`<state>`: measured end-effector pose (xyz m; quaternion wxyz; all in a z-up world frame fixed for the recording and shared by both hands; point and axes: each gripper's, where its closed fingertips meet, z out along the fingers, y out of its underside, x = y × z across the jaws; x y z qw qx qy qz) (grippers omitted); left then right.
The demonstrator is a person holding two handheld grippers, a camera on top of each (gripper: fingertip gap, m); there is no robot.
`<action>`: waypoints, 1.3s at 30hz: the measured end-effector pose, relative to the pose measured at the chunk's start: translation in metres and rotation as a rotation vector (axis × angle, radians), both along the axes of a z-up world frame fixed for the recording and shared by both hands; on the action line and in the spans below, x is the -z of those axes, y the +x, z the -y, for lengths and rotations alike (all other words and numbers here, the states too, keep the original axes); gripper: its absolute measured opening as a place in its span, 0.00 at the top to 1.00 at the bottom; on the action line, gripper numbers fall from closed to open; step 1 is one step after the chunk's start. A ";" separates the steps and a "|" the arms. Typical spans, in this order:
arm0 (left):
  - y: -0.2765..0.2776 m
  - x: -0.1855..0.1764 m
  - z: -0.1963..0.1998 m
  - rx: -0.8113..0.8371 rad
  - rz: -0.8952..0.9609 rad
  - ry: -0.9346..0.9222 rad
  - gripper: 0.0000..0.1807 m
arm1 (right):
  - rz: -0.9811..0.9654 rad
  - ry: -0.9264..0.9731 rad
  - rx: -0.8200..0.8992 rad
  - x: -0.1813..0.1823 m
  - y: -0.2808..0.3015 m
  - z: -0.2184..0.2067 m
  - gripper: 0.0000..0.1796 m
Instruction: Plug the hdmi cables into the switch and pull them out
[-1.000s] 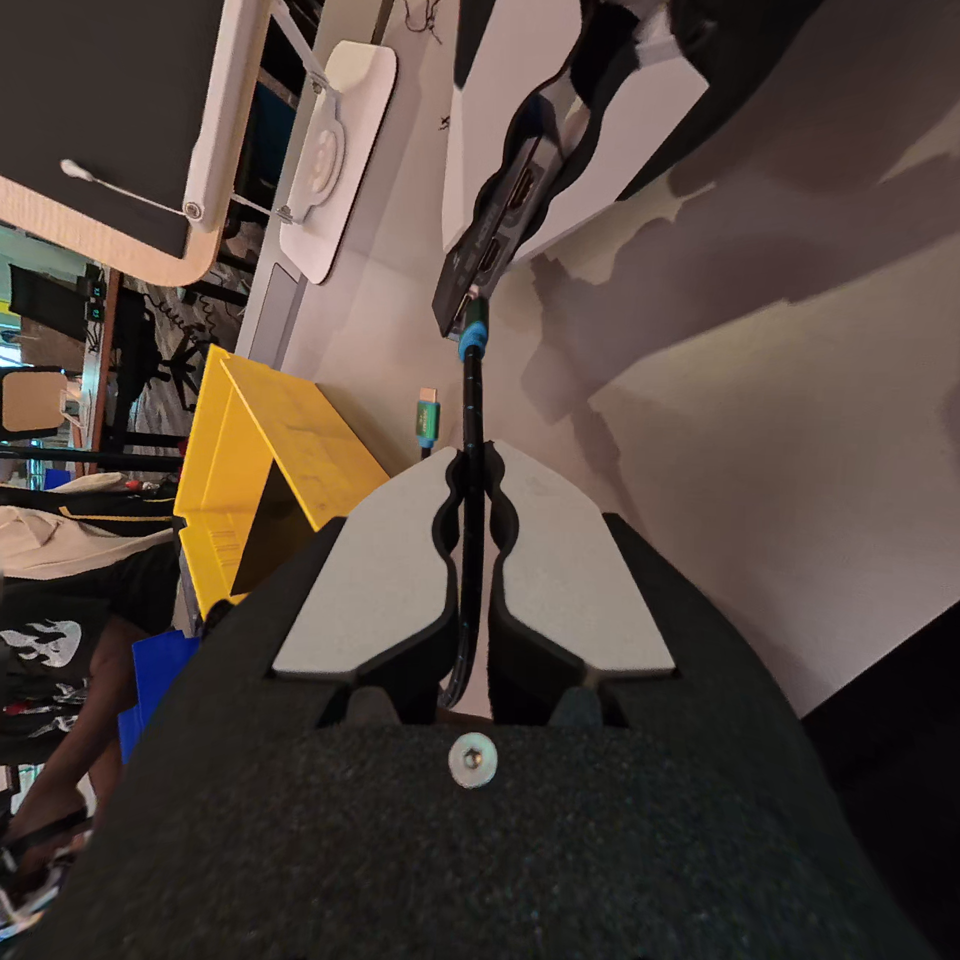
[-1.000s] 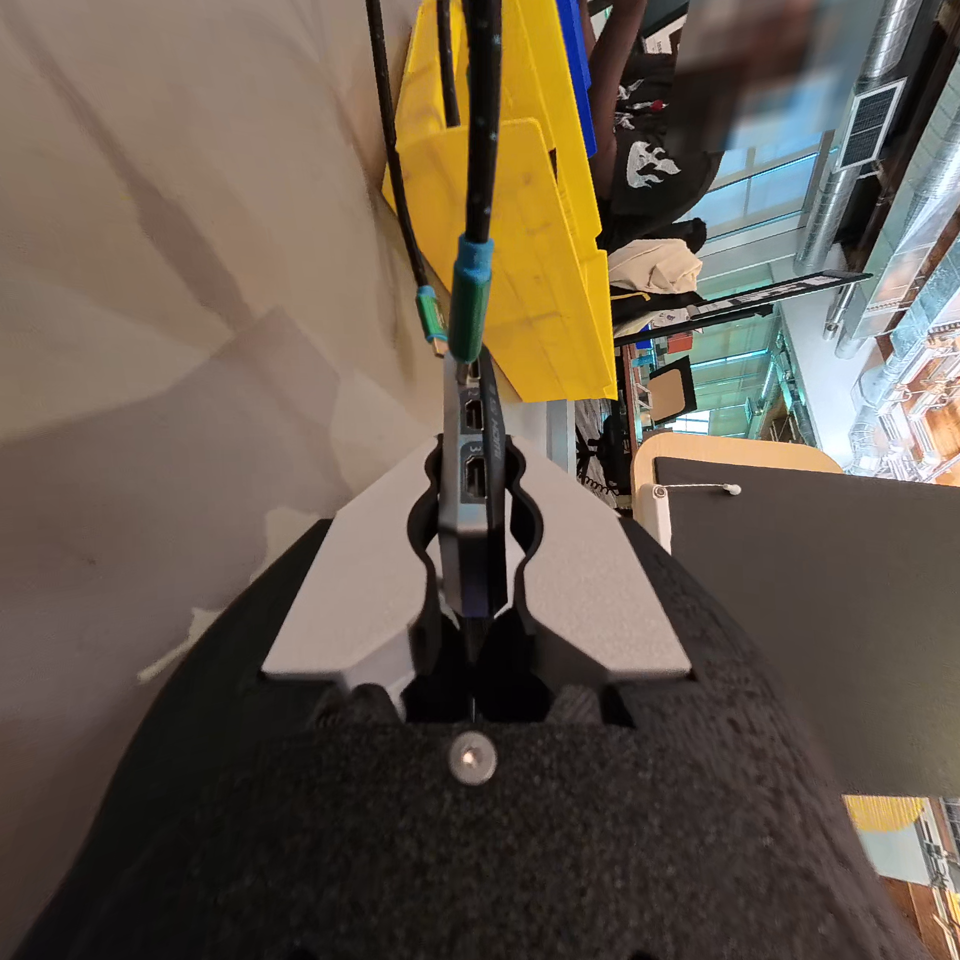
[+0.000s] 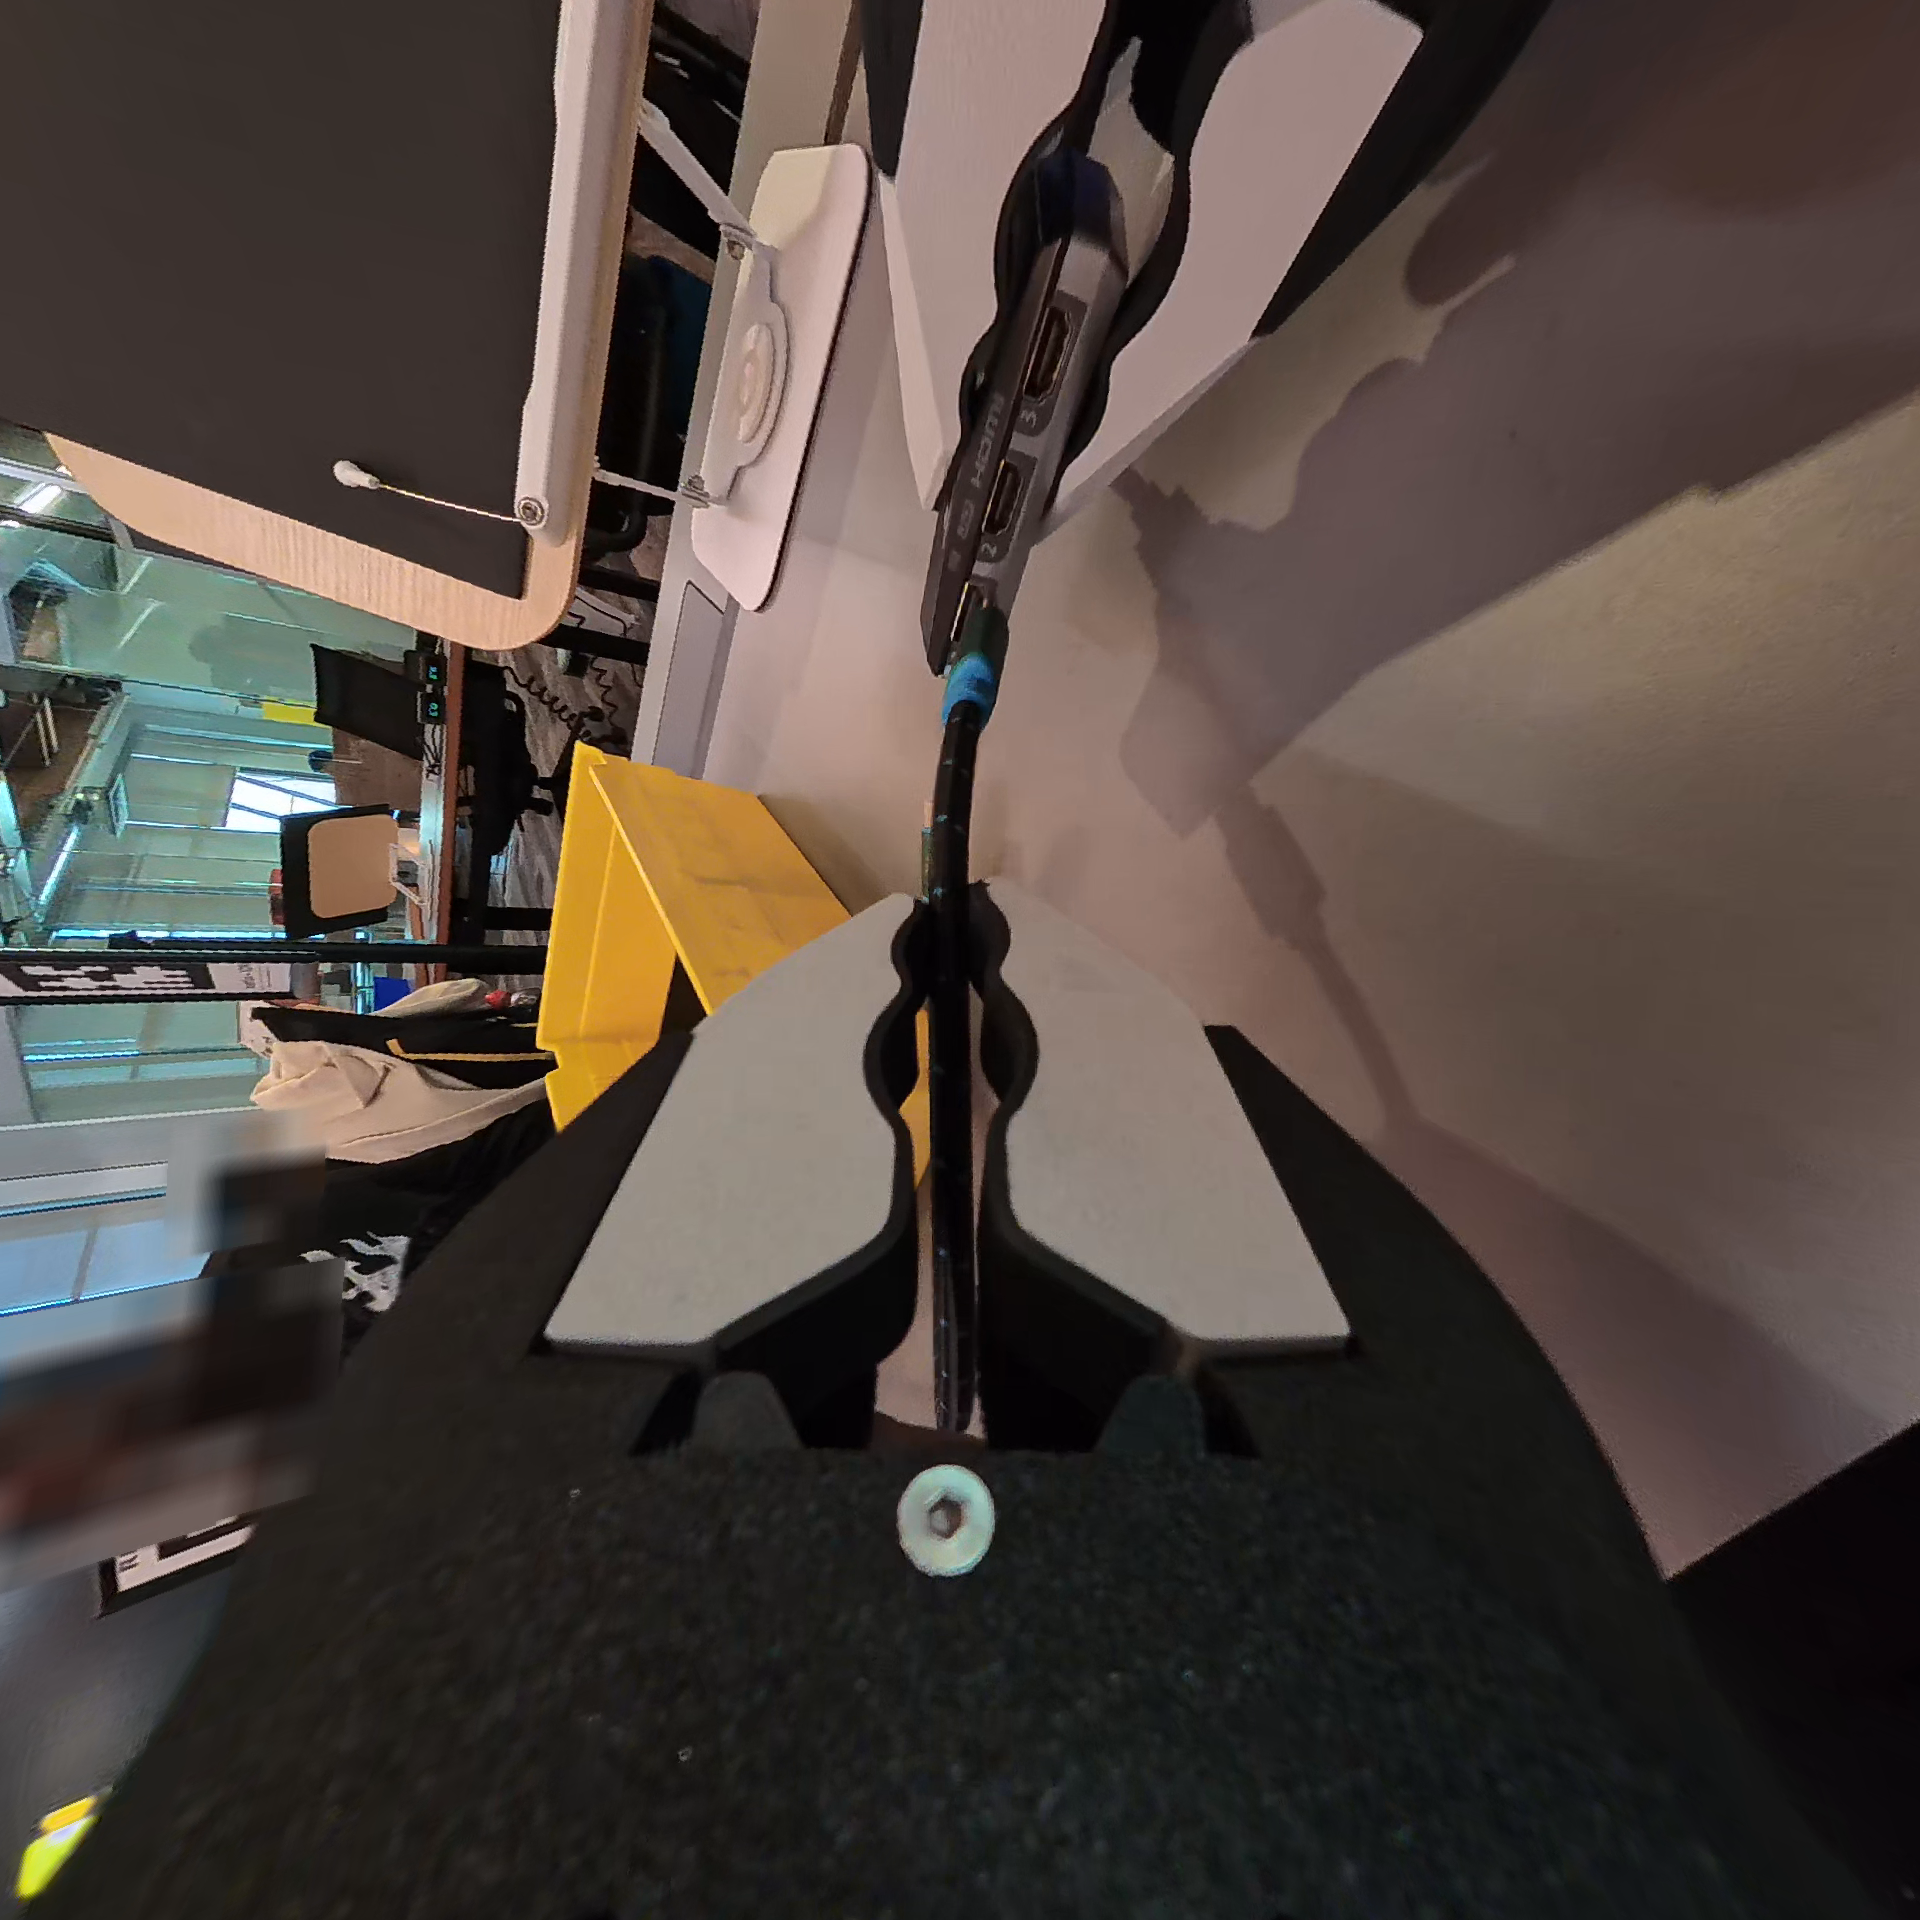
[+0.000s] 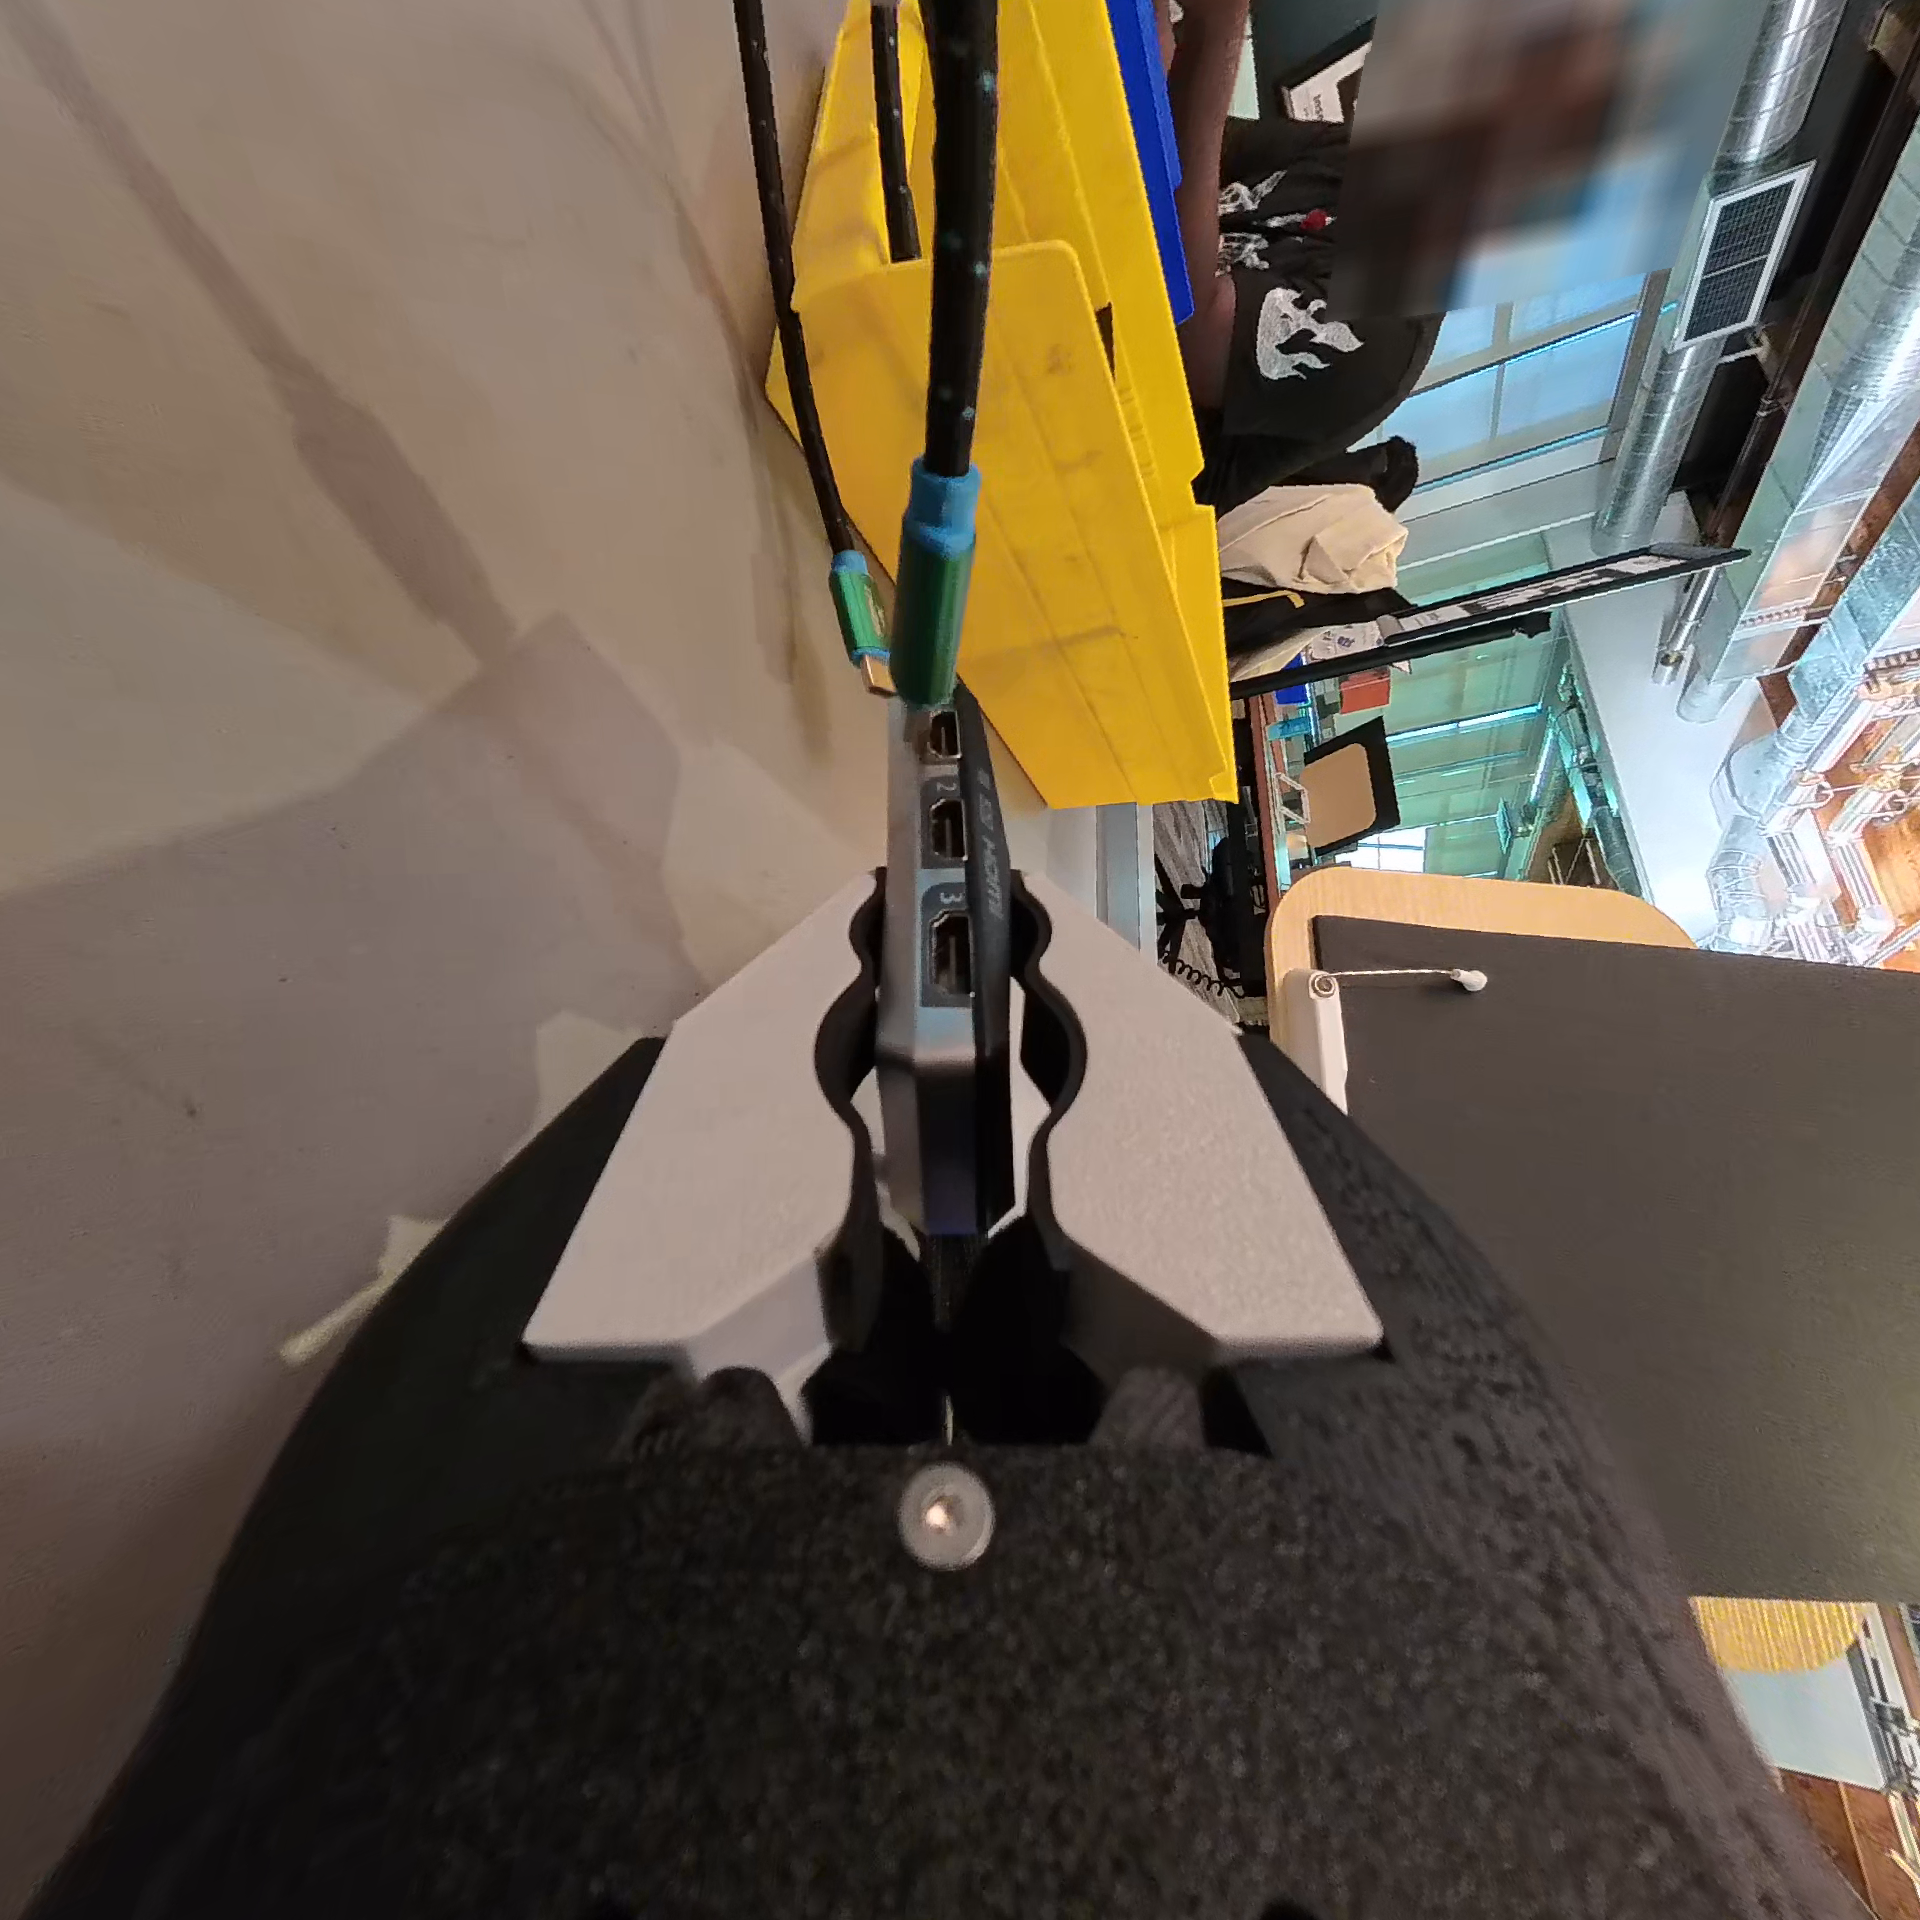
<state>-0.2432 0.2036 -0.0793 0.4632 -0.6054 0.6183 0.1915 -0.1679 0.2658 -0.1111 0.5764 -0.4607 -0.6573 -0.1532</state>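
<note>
My left gripper (image 3: 951,935) pinches the braided HDMI cable (image 3: 954,821); its green plug (image 4: 935,613) meets the switch (image 4: 940,997) at the far end port (seating depth unclear); my right gripper (image 4: 940,925) clamps the switch; a second plug (image 4: 860,623) lies left, beside the yellow bin (image 4: 1081,540).

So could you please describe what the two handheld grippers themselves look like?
They match. The left gripper and the right gripper each have a black, grainy-textured body, two pale grey flat-faced jaws edged with wavy black padding, and one silver hex screw centred behind the jaws. No hands or sleeves show.
</note>
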 end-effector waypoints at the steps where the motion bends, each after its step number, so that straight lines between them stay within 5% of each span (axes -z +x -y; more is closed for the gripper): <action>1: 0.000 -0.001 0.000 0.002 -0.002 0.012 0.96 | -0.001 0.001 0.000 0.000 0.000 0.000 0.89; 39: 0.003 -0.002 0.009 0.063 -0.019 0.072 0.96 | 0.002 -0.120 -0.068 0.008 -0.004 0.013 0.89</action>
